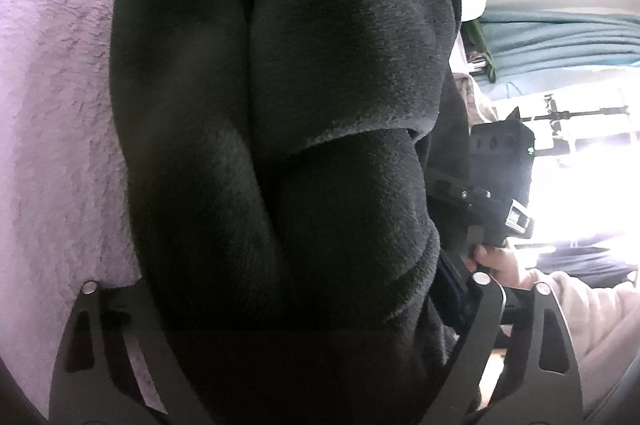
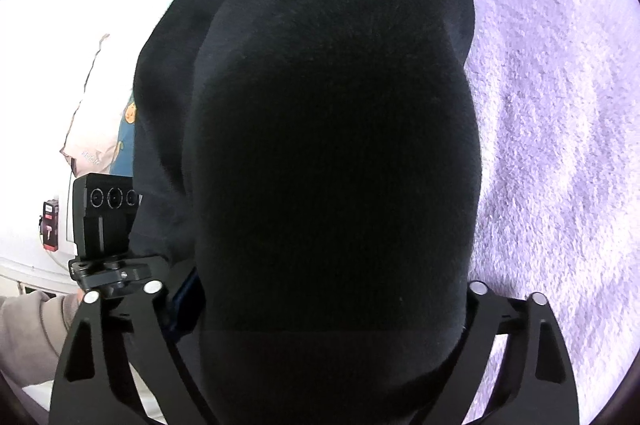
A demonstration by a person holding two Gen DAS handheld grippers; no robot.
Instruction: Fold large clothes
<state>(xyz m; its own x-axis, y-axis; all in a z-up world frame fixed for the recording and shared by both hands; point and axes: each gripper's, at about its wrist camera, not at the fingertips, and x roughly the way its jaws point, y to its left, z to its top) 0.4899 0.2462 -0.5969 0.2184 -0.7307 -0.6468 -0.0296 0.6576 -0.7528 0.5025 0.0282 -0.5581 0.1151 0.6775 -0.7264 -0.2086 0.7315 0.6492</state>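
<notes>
Black garment (image 1: 304,129) bunched between left gripper (image 1: 286,305) arms, seemingly ungripped.

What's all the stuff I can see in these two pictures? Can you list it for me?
black fleece garment: one, black, bunched in thick folds on the blanket, filling the space between both pairs of fingers
fuzzy blanket: one, pale lilac, spread under the garment
blue bedding: one pile, blue, far right in the left view
cartoon-print fabric: one piece, blue with orange figures, left of the garment in the right view
right gripper: one, black, seen beside the garment from the left view
left gripper: one, black, seen from the right view
hand: one, on the right gripper's handle
sleeves: two, beige
</notes>
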